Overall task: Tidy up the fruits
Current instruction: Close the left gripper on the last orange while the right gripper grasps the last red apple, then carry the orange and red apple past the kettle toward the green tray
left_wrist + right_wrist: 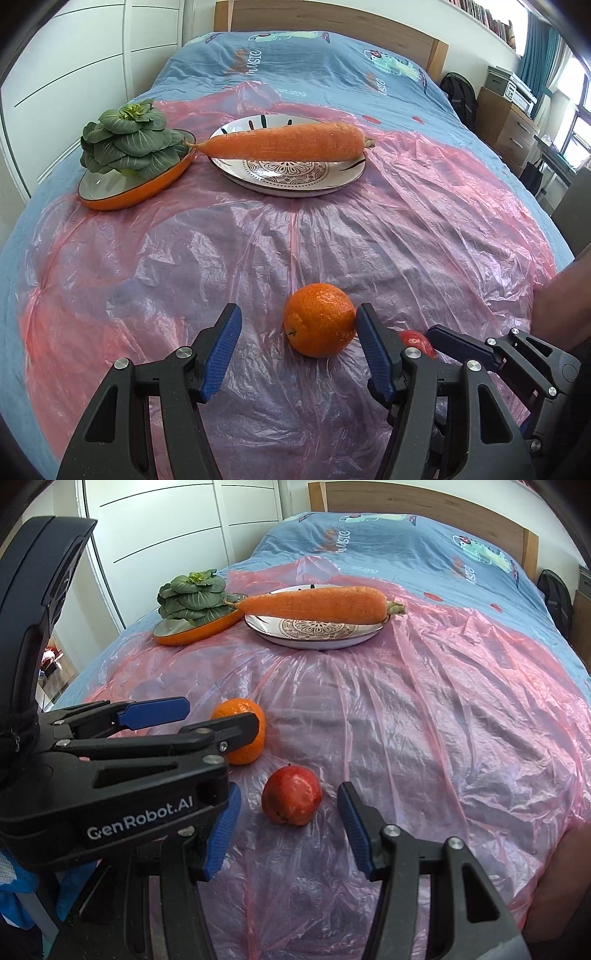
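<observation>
An orange (320,319) lies on the pink plastic sheet between the open jaws of my left gripper (295,325); its right finger touches the fruit. In the right wrist view the orange (243,734) is partly hidden by the left gripper (221,716). A red apple (291,795) lies between the open jaws of my right gripper (288,808), touching neither finger. In the left wrist view only a sliver of the apple (417,341) shows beside the right gripper's finger (458,341). A carrot (284,142) lies across a patterned plate (295,177).
A leafy green vegetable (125,138) sits in an orange-rimmed dish (129,192) left of the plate. The pink sheet (258,251) covers a blue bedspread (314,66). A white wardrobe stands left, a wooden headboard behind, drawers and a window right.
</observation>
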`<state>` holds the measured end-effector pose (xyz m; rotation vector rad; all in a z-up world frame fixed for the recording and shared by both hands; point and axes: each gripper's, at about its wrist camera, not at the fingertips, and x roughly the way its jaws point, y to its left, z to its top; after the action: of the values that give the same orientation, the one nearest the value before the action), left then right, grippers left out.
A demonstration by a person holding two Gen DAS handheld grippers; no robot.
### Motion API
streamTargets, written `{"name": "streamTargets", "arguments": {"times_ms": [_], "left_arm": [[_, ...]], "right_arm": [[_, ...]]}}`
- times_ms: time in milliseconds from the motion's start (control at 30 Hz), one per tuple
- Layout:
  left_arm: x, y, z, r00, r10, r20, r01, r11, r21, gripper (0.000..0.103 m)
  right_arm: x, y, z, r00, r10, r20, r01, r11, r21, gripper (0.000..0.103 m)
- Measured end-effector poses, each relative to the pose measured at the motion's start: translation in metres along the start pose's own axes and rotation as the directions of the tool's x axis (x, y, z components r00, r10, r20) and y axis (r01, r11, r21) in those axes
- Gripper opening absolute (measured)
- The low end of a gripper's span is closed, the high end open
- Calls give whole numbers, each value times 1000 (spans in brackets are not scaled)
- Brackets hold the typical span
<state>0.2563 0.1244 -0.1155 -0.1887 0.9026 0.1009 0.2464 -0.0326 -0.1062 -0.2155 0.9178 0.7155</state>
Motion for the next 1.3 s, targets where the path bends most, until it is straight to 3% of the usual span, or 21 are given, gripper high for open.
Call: {"name": "streamTargets", "arguments": {"times_ms": [333, 533, 633, 767, 1300], "left_arm": [[15, -6, 0, 999, -41, -30, 41, 999, 17, 58], [25, -2, -1, 998, -44, -36, 44, 999, 9, 58], [26, -3, 0, 999, -41, -28, 42, 999, 22, 54], [30, -2, 1, 999, -46, -29, 47, 999, 22, 38], [10, -3, 1, 1000, -2, 28, 1, 999, 41, 38]], "right_arm": [[9, 0, -1, 1000, 24, -1, -24, 1000, 2, 45], [10, -4, -4, 1000, 29, 4, -29, 1000, 12, 15], [10, -6, -5, 999, 33, 9, -33, 999, 14, 15], [10, -6, -5, 999, 39, 17, -39, 999, 19, 15], [-10, -5, -2, 998, 34, 49, -35, 999, 16, 14]]}}
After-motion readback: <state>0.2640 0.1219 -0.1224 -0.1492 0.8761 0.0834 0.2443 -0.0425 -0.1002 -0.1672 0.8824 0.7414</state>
